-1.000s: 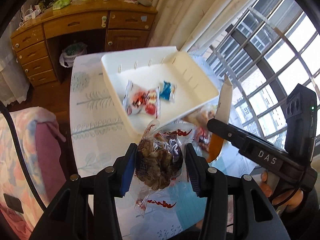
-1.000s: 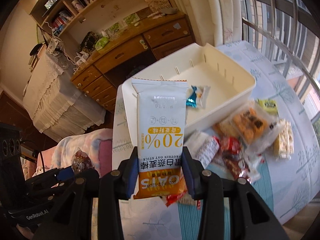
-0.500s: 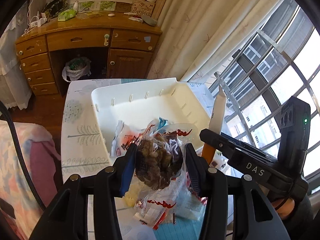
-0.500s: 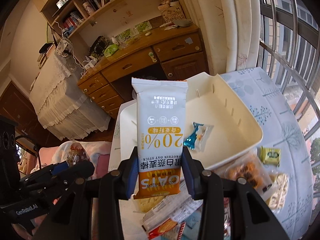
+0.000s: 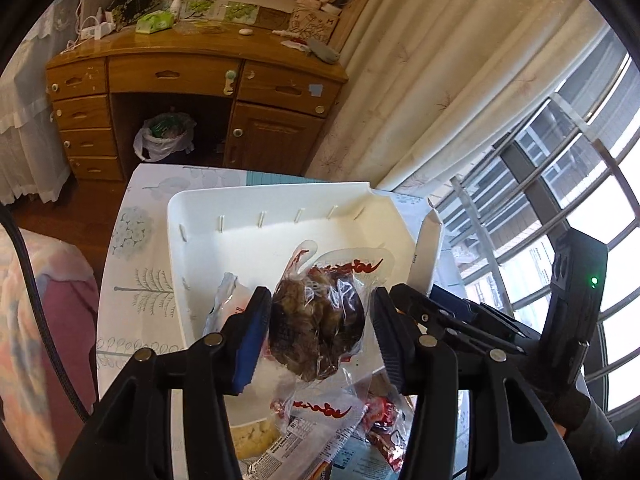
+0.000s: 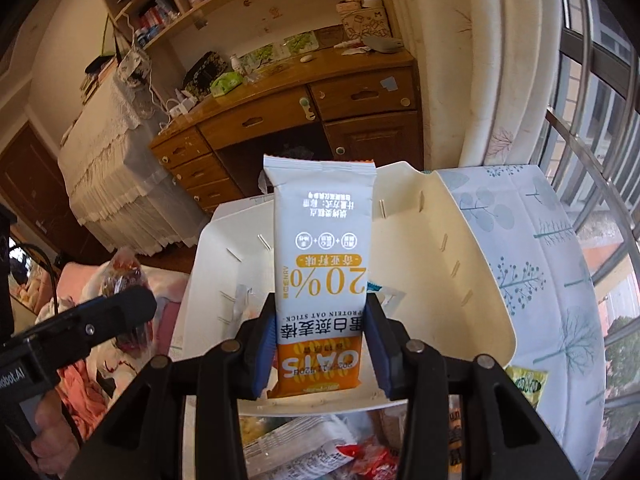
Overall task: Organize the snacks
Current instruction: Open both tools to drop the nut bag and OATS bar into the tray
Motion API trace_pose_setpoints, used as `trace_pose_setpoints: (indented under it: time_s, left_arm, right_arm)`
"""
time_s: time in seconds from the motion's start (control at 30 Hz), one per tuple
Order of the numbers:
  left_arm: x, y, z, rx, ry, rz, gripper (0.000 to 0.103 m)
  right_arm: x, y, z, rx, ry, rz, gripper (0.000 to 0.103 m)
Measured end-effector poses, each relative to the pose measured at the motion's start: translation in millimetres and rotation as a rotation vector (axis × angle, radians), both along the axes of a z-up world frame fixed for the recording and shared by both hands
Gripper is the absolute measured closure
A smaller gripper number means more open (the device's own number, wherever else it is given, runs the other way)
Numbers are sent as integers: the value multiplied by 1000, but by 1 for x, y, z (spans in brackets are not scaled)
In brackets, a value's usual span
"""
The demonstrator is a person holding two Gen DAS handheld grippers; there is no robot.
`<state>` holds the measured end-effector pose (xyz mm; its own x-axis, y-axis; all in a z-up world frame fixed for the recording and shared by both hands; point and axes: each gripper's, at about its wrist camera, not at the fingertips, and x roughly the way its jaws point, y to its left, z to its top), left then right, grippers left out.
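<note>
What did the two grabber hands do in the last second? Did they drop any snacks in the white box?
Both tongs moved forward, from the near edge to over the white bin. The left tongs carried the clear bag of brown snacks, and the right tongs carried the oat stick packet. Nothing was dropped: both stay clamped on their snacks. The loose snacks on the tablecloth appear not to have moved.

1 white bin (image 5: 280,204), 2 tongs-held packets, perhaps 6 loose snacks
</note>
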<state>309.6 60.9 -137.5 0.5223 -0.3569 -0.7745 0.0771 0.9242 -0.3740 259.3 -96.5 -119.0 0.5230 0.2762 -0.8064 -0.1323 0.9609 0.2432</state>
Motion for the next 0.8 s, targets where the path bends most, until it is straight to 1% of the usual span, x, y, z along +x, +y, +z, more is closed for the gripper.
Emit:
trace_pose_setpoints:
  time_s: [0.03, 0.1, 0.13, 0.17, 0.23, 0.4, 0.53, 0.7, 0.8]
  left_arm:
    - [2, 0, -2, -4, 7, 5, 49]
    - [4, 1, -4, -12, 18, 12, 43]
    - [4, 2, -5, -19, 17, 11, 39]
    - [3, 2, -5, -31, 13, 2, 35]
    - [1, 3, -3, -41, 7, -3, 30]
    - [-6, 9, -2, -51, 23, 4, 30]
    - [-15, 16, 0, -45, 30, -7, 30]
    - [-42, 26, 5, -92, 15, -73, 30]
    - [-60, 30, 8, -96, 15, -113, 30]
  right_arm:
    - [2, 0, -2, 6, 8, 9, 61]
    - [6, 1, -7, -3, 29, 14, 53]
    - [6, 1, -9, -17, 33, 8, 43]
    - [6, 1, -10, -31, 33, -1, 36]
    - [7, 0, -10, -28, 34, -4, 35]
    - [0, 0, -3, -24, 20, -24, 35]
    - [-14, 4, 7, -25, -1, -39, 35]
    - [-42, 11, 20, -40, -46, -102, 35]
    - [-63, 17, 25, -48, -62, -150, 35]
